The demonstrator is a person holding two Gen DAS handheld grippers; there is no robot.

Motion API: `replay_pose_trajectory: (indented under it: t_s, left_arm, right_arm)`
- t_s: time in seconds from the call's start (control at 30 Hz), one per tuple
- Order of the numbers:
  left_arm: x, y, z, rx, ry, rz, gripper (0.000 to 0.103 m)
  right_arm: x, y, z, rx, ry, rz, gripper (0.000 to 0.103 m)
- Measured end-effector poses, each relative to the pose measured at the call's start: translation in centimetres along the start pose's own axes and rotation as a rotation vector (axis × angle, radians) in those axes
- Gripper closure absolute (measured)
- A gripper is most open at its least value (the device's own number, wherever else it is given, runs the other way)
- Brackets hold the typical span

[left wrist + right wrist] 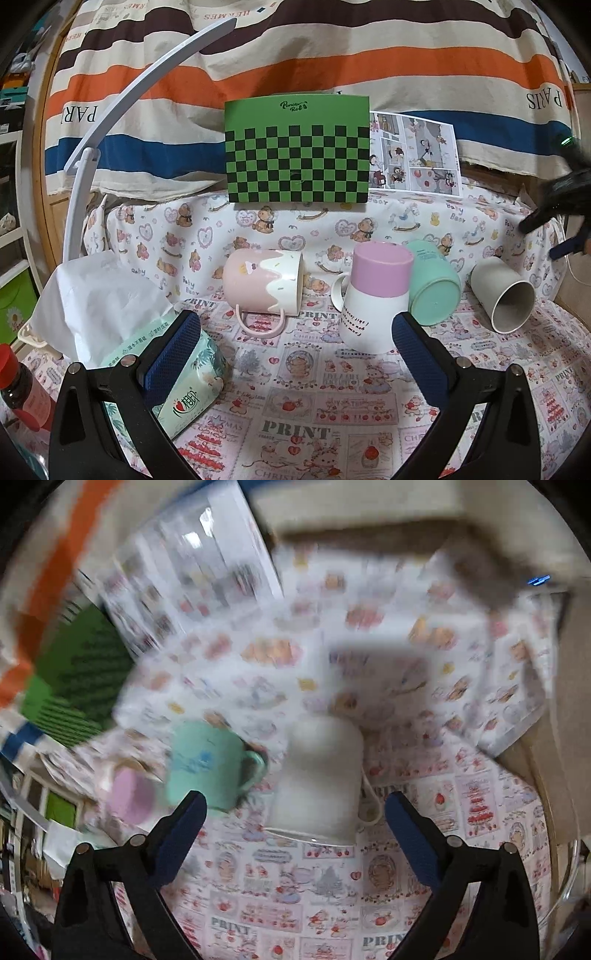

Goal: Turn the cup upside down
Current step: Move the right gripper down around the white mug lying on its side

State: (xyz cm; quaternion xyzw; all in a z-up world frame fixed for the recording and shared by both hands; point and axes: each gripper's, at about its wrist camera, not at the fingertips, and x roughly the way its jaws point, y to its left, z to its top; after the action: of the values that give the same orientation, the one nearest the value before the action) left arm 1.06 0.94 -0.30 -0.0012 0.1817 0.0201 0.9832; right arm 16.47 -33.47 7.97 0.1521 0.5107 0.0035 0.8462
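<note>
Several cups sit on the patterned cloth. In the left wrist view a pink-and-cream mug (263, 284) lies on its side, a lilac-and-white mug (375, 297) stands upside down, a mint cup (434, 284) leans on its side and a grey cup (504, 293) lies with its mouth toward me. My left gripper (295, 350) is open and empty, short of the lilac mug. My right gripper (295, 827) is open and empty, just short of the grey cup (319, 779), beside the mint cup (205, 762); that view is blurred. The right gripper also shows at the far right (554, 214).
A tissue pack (184, 376) lies under my left finger, with a red-capped bottle (22, 391) at far left. A green checkered board (297, 155) and a comic sheet (415, 155) lean at the back. A white curved stand (79, 206) rises at left.
</note>
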Motion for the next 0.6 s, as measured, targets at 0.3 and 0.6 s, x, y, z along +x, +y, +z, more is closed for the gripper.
replay_pose_trajectory:
  t_s: [0.3, 0.6]
  left_arm:
    - [0.1, -0.4, 0.0, 0.017, 0.007, -0.006, 0.0]
    - [0.7, 0.1, 0.0, -0.011, 0.038, -0.002, 0.0]
  right_arm:
    - [9.3, -1.9, 1.3, 0.114, 0.219, -0.078, 0.017]
    - [10.4, -2.1, 0.3, 0.171, 0.236, -0.065, 0.022]
